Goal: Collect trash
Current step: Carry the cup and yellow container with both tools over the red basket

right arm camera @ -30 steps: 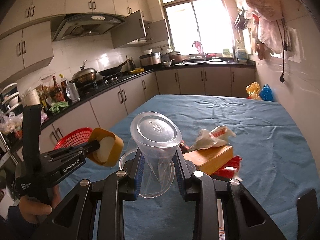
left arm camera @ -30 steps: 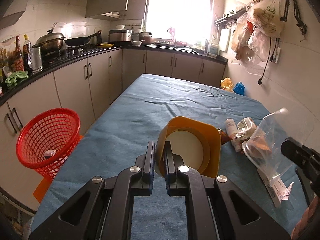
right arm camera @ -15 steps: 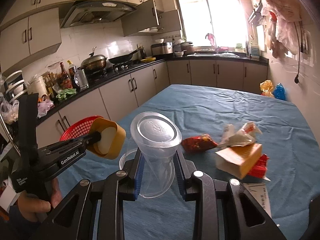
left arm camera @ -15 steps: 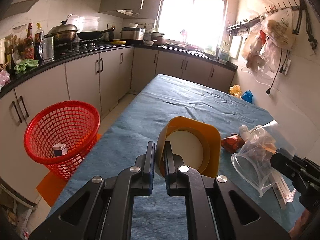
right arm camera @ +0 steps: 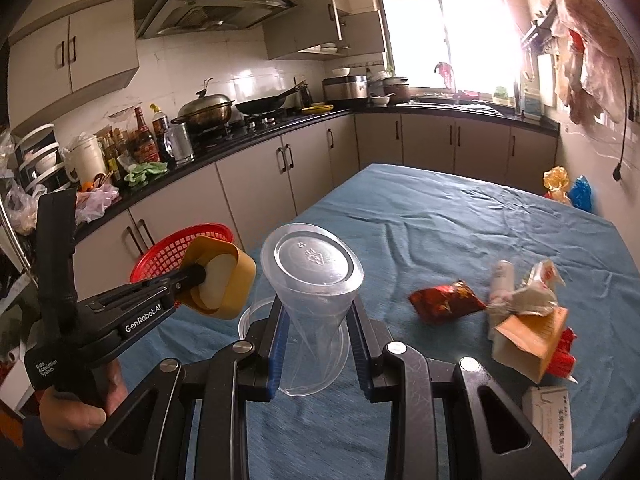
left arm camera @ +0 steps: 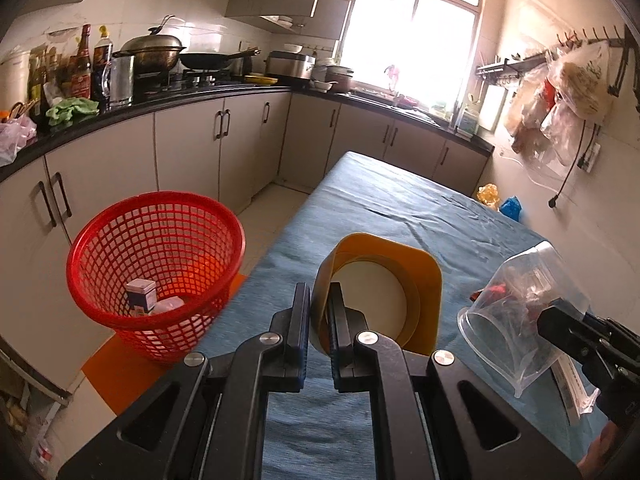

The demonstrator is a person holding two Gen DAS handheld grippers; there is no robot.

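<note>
Left wrist view: left gripper [left arm camera: 319,312] clamped narrow on the wall of a yellow container [left arm camera: 380,292], held above the near left edge of the blue-cloth table [left arm camera: 400,208]. Red basket [left arm camera: 156,272] stands on the floor just left of the table, a small box [left arm camera: 141,297] inside it. Far right, the right gripper [left arm camera: 560,326] holds a clear plastic cup [left arm camera: 516,312].

Right wrist view: right gripper [right arm camera: 318,334] squeezing the clear plastic cup [right arm camera: 312,280] (bottom facing the camera, walls pinched in). Left gripper [right arm camera: 198,276] at left with the yellow container [right arm camera: 224,280], near the red basket [right arm camera: 168,252]. Right on the table: red wrapper [right arm camera: 444,300], crumpled paper [right arm camera: 528,292], orange carton [right arm camera: 532,332].
</note>
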